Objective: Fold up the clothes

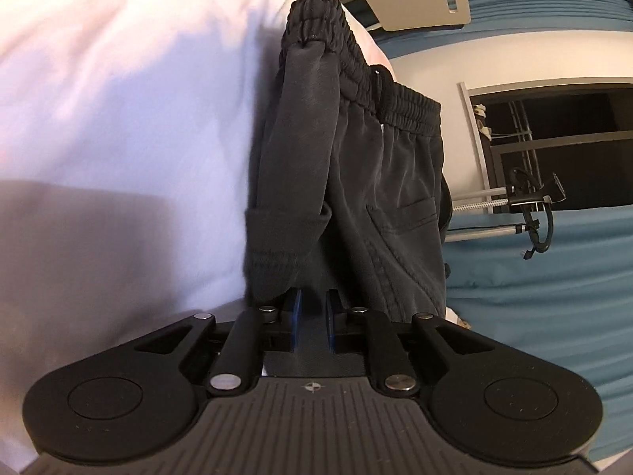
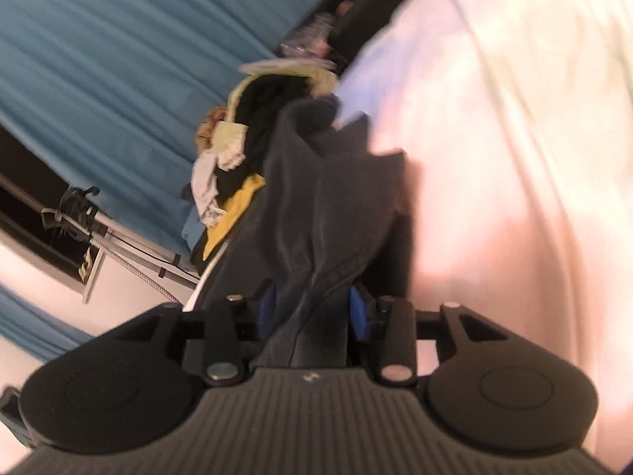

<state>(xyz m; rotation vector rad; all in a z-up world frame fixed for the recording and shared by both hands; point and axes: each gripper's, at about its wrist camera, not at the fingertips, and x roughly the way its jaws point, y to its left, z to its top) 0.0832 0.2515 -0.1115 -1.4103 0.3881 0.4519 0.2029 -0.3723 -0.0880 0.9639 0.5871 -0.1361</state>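
Left gripper (image 1: 313,318) stands slightly spread behind folded dark grey elastic-waist trousers (image 1: 356,182); right gripper (image 2: 312,312), spread, loosely straddles their cloth; crumpled mixed-colour clothes pile (image 2: 233,166) remains unfolded.

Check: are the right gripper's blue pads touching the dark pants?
Cannot tell. In the right wrist view the dark pants run between the right gripper fingers, but blur and folds hide any pad contact.
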